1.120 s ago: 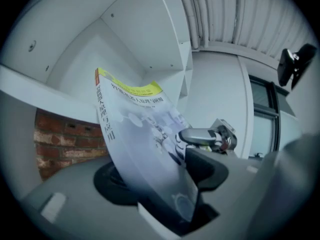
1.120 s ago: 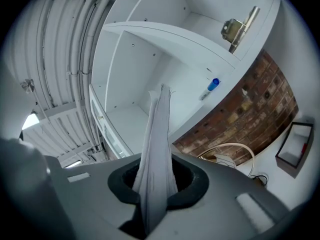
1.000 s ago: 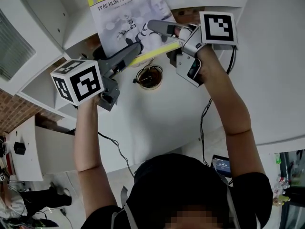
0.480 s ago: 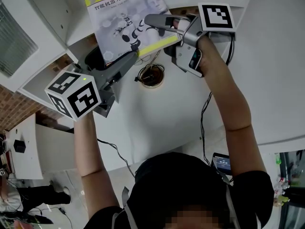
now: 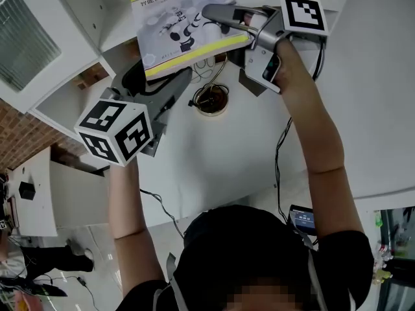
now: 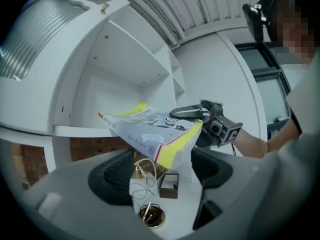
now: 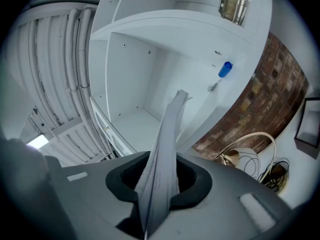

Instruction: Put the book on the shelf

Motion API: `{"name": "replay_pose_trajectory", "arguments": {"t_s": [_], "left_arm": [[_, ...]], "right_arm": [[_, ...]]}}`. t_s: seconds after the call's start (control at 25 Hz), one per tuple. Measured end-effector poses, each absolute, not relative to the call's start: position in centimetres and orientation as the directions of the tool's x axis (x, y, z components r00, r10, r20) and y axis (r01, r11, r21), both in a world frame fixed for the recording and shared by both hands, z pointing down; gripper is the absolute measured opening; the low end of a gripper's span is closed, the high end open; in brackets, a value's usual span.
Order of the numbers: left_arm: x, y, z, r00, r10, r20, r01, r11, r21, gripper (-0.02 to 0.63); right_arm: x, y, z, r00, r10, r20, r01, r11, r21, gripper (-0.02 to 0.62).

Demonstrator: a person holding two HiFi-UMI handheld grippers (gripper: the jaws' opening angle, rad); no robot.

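Observation:
A white paperback book [image 5: 188, 28] with yellow bands hangs in front of the white shelf [image 5: 78, 18], tilted. My right gripper [image 5: 217, 18] is shut on the book's right edge; its jaws have just been opening a little, with the book's pages [image 7: 167, 149] still pinched between them. My left gripper [image 5: 159, 80] stands open under the book's lower left corner. Its jaws have just been closing slightly, and the pads touch nothing. In the left gripper view the book [image 6: 150, 131] floats above and beyond my jaws, with the right gripper [image 6: 187, 115] behind it and an open shelf bay [image 6: 115, 74] beyond.
A brass dish with coiled wire [image 5: 211, 101] and a small brown box [image 6: 169, 186] sit on the white table under the book. A blue pen [image 7: 225, 69] lies on the shelf's top board. A brick wall [image 7: 260, 104] is behind, and a cable [image 5: 280, 154] hangs off the right gripper.
My left gripper has drawn back from the book's lower edge, sunk a little and rolled. The book now lies flatter in the right gripper.

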State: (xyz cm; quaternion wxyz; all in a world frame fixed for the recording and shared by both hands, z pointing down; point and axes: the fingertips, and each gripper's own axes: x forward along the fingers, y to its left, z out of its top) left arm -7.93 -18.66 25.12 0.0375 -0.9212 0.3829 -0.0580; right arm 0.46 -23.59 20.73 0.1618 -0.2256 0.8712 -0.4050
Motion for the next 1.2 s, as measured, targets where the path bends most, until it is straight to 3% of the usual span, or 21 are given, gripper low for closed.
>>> {"name": "replay_pose_trajectory", "arguments": {"t_s": [0.2,0.56,0.84,1.2], "left_arm": [[-7.4,-17.4,22.7,0.679,-0.734,-0.029,-0.734,-0.675,-0.075,0.28],[-7.8,-18.1,21.7,0.663,-0.747,-0.044,-0.749,-0.66,-0.061,0.273],[-8.1,-18.7,21.0,0.633,-0.772,-0.057,-0.774,-0.631,-0.059,0.23],[-7.9,-19.4,21.2,0.646,-0.76,-0.071,-0.763,-0.644,-0.052,0.23]], "right_arm": [[0.5,-23.6,20.2,-0.836,-0.543,-0.075,-0.314,0.587,-0.747,0.138],[0.0,-24.1,20.8,-0.861,-0.509,-0.003,-0.366,0.622,-0.692,0.188],[0.2,-22.6,20.3,-0.853,-0.521,0.032,-0.449,0.702,-0.553,0.296],[1.0,-22.6,20.8,-0.837,-0.546,0.041,-0.491,0.716,-0.496,0.336]]}}
